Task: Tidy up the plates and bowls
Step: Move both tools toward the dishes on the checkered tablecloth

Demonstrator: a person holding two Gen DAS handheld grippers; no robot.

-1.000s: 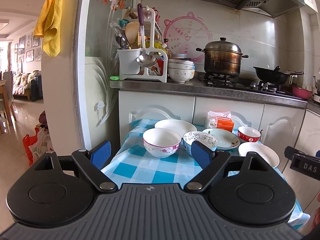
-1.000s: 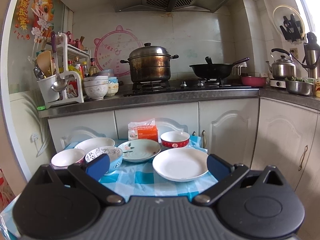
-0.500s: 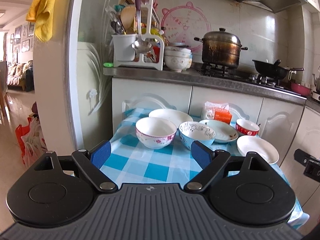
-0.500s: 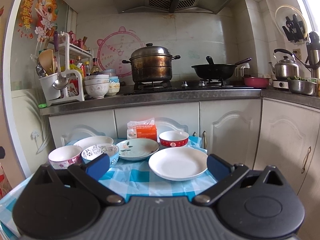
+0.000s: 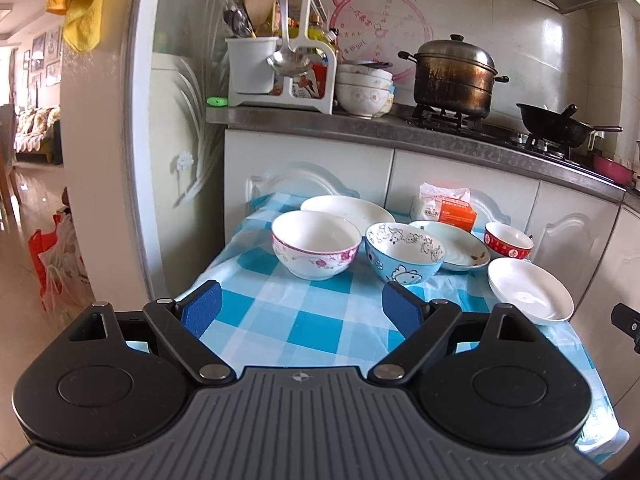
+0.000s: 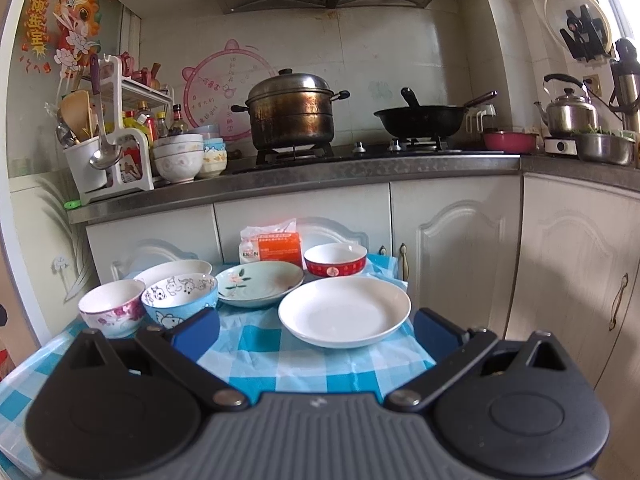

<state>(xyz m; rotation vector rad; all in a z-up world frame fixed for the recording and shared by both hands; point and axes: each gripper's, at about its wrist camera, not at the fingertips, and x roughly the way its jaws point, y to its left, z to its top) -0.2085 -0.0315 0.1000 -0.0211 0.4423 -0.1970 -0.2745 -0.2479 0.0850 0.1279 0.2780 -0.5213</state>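
Observation:
On the blue checked table [image 5: 280, 320] stand a pink-flowered white bowl [image 5: 316, 243], a blue cartoon bowl [image 5: 404, 252], a red bowl [image 5: 508, 241], a white plate at the back [image 5: 347, 209], a pale green flowered plate [image 5: 460, 245] and a white plate at the right [image 5: 530, 290]. My left gripper [image 5: 302, 310] is open and empty, short of the two near bowls. My right gripper [image 6: 316, 328] is open and empty, just short of the white plate [image 6: 344, 311]. The right wrist view also shows the flowered bowl [image 6: 112, 307], blue bowl [image 6: 180, 298], green plate [image 6: 260, 283] and red bowl [image 6: 335, 259].
An orange-and-white packet [image 6: 272, 246] stands behind the plates. The counter [image 6: 320, 172] behind carries stacked bowls [image 6: 178, 158], a utensil rack [image 6: 104, 136], a steamer pot [image 6: 292, 110] and a wok [image 6: 420, 118]. A wall edges the table's left [image 5: 100, 160]. Cabinet doors [image 6: 452, 248] are at the right.
Both grippers have moved closer to the table and lower, so the dishes appear larger. Both stay open and empty; no dish has moved.

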